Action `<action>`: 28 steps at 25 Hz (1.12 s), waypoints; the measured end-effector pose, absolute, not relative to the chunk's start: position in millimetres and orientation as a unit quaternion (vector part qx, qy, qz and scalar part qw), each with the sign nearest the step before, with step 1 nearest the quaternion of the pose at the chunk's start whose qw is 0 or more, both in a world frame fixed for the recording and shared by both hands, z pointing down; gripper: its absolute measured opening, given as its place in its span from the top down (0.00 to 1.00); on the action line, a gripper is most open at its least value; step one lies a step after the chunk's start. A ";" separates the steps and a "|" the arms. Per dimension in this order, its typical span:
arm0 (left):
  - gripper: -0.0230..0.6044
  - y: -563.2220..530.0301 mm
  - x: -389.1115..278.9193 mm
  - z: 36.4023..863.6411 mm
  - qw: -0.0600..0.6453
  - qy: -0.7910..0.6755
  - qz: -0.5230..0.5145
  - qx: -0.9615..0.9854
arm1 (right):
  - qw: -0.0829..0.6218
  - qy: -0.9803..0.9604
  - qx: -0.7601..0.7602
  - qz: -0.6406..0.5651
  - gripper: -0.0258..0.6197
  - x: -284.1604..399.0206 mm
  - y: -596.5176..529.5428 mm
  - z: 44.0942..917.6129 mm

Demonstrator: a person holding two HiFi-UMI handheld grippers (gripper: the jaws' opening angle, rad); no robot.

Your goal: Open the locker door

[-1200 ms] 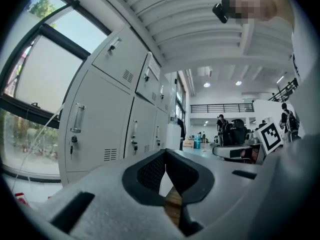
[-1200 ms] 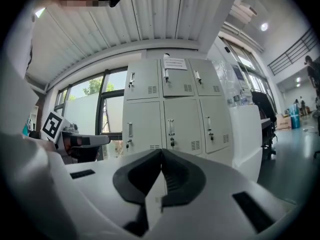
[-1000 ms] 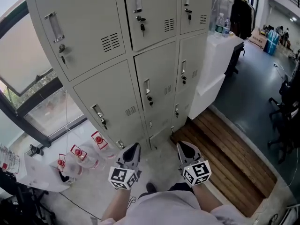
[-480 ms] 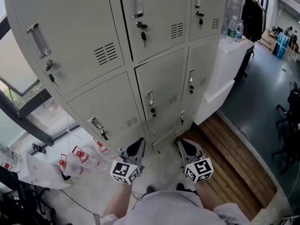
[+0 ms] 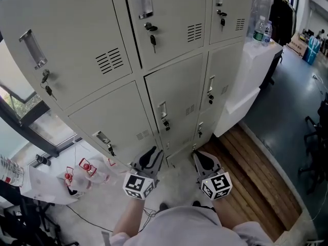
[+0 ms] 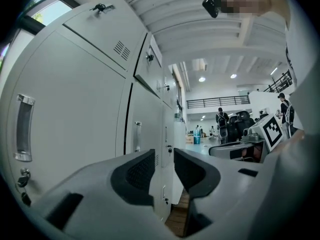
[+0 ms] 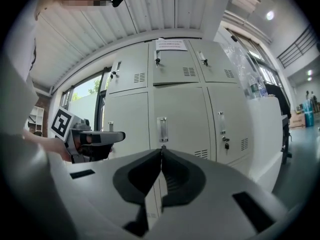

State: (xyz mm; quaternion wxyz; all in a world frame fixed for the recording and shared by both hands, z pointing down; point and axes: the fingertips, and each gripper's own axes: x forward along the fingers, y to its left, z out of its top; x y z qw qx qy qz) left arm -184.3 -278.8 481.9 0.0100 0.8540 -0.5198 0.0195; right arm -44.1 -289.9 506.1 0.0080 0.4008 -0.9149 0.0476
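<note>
Both tongs sit low, bottom centre of the head view, side by side over the pale floor (image 5: pixel 177 181). The left tongs (image 5: pixel 152 154) are opening, a clear gap between the pads and nothing in it; the right tongs (image 5: pixel 199 157) are pressed tip to tip, empty as well.

The lockers (image 5: pixel 77 40) fill the upper half of the frame, grey, in three columns; every locker door (image 5: pixel 177 99) in sight lies flush and closed; each carries an upright handle (image 5: pixel 143 1), and a key (image 5: pixel 152 40) hangs in the lock below it. Neither pair of tongs touches a door; both are well apart from the metal.

In the right gripper view the closed tips line up just under the handle of a middle door, centre frame; in the left gripper view the lockers run down the left side, with the other tongs' marker cube (image 6: pixel 272 129) at the right edge.

A white counter (image 5: pixel 241 86) stands against the lockers at the right, bottles (image 5: pixel 262 29) on top; wooden boards (image 5: pixel 251 178) cover the lower right; red-capped bottles (image 5: pixel 84 169) lie on the floor, lower left.
</note>
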 end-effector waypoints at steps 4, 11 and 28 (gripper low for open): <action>0.68 -289.6 -182.0 483.6 0.012 -0.519 0.022 0.855 | 0.008 -0.913 0.405 0.051 0.94 -40.6 -293.9 507.6; 0.65 -316.7 -184.2 475.3 -0.001 -0.528 0.023 0.849 | 0.011 -0.907 0.417 0.053 0.94 -31.6 -295.2 510.3; 0.65 -398.4 -197.1 458.6 -0.021 -0.531 0.041 0.846 | 0.022 -0.897 0.439 0.045 0.94 -15.8 -288.2 512.9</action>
